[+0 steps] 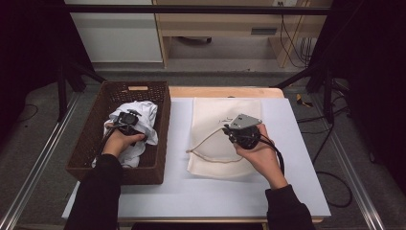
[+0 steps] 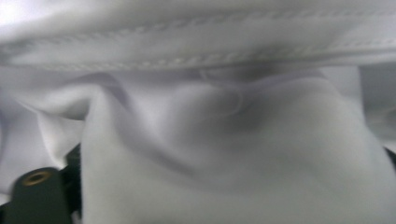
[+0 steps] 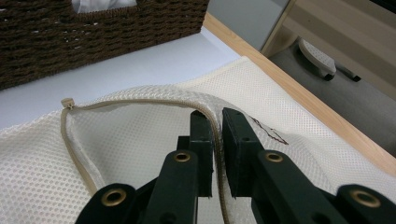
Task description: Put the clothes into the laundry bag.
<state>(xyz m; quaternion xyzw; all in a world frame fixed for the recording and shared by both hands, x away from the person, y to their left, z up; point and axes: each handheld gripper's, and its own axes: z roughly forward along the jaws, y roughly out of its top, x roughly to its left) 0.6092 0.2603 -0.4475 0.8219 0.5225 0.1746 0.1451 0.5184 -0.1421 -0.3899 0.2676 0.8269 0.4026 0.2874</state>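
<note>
A white garment [image 1: 136,125] is found bundled loosely inside a brown wicker basket [image 1: 93,139] at the left of a white table [image 1: 215,191], and a cream mesh laundry bag [image 1: 225,136] is laid flat on the table just beside the basket. The left gripper [image 1: 127,120] is pushed down into the garment; in the left gripper view the cloth [image 2: 224,154] is draped over and between the jaws, which appear to stand fairly wide, and whether the pads actually press on the fabric cannot be told. The right gripper [image 3: 217,154] is nearly closed, with the bag's zip edge [image 3: 140,101] pinched between its jaws, so that the mouth of the bag is raised slightly off the table. The garment is judged to be light, soft and limp, with no stiffness to carry its own shape; it is likely to sag and trail when lifted, and a thick fold or the stitched hem [image 2: 201,58] is judged the surest place to be gripped, since a single thin layer may slip out. The mesh bag is judged equally light and floppy, and is best held by its corded zip edge, as it now is. A small dark red mark [image 3: 268,130] is seen on the mesh near the right gripper, but it cannot be read. No other label or brand is made out.
</note>
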